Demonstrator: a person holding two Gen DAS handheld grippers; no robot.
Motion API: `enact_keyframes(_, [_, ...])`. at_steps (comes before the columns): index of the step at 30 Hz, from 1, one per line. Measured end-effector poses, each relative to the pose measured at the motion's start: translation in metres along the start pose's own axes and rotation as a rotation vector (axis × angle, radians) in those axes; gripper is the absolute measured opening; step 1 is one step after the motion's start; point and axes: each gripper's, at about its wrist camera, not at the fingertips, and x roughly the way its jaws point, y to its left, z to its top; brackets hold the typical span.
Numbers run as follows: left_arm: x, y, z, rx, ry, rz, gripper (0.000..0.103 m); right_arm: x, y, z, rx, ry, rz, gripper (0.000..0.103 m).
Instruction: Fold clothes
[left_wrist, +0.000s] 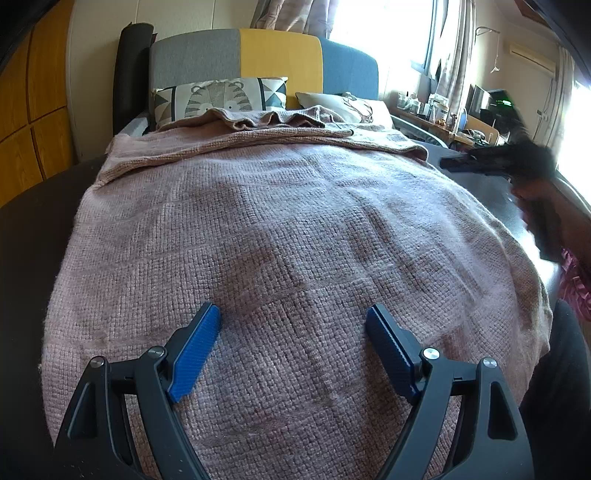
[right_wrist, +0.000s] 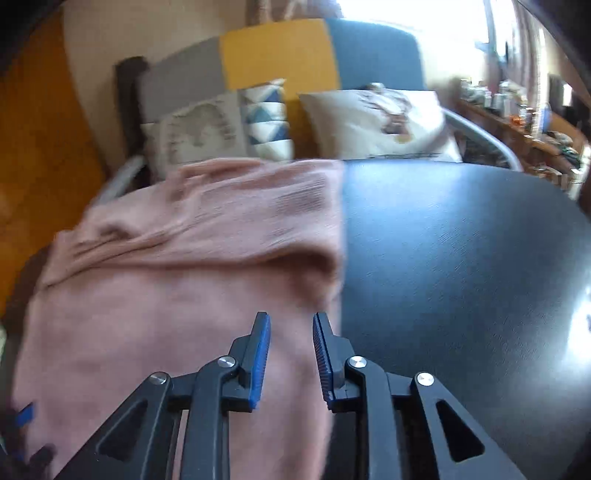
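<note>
With both jaws apart, the left hand-held gripper (left_wrist: 291, 317) should steady the pink knitted sweater (left_wrist: 280, 236) just ahead while the right hand-held gripper (right_wrist: 291, 325) pinches its edge.

Right wrist view motion-blurred throughout: pink knit sweater (right_wrist: 192, 266) smeared, weave unreadable, its near edge cut off at the bottom. Left wrist view: right gripper (left_wrist: 480, 164) a dark blur at the frame's right, jaws unreadable. Shelf clutter (left_wrist: 436, 109) too small to identify. Sweater hides most of the desk (left_wrist: 491, 192).

No legible text (anywhere visible)
</note>
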Motion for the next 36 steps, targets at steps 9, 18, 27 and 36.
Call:
enact_keyframes(9, [0.001,0.000,0.001,0.004,0.003,0.004,0.084,-0.043,0.042,-0.086,-0.186,0.042,-0.001,0.024])
enact_keyframes(18, [0.001,-0.001,0.000,0.006,0.004,0.007,0.084,-0.079,0.032,-0.130,-0.135,0.025,0.025,0.024])
enact_keyframes(27, [0.002,-0.001,0.000,0.006,0.004,0.007,0.085,-0.105,0.034,-0.159,-0.178,0.035,0.007,0.024])
enact_keyframes(36, [0.001,-0.001,0.000,0.005,0.006,0.006,0.085,-0.121,0.033,-0.180,-0.251,0.055,-0.036,0.025])
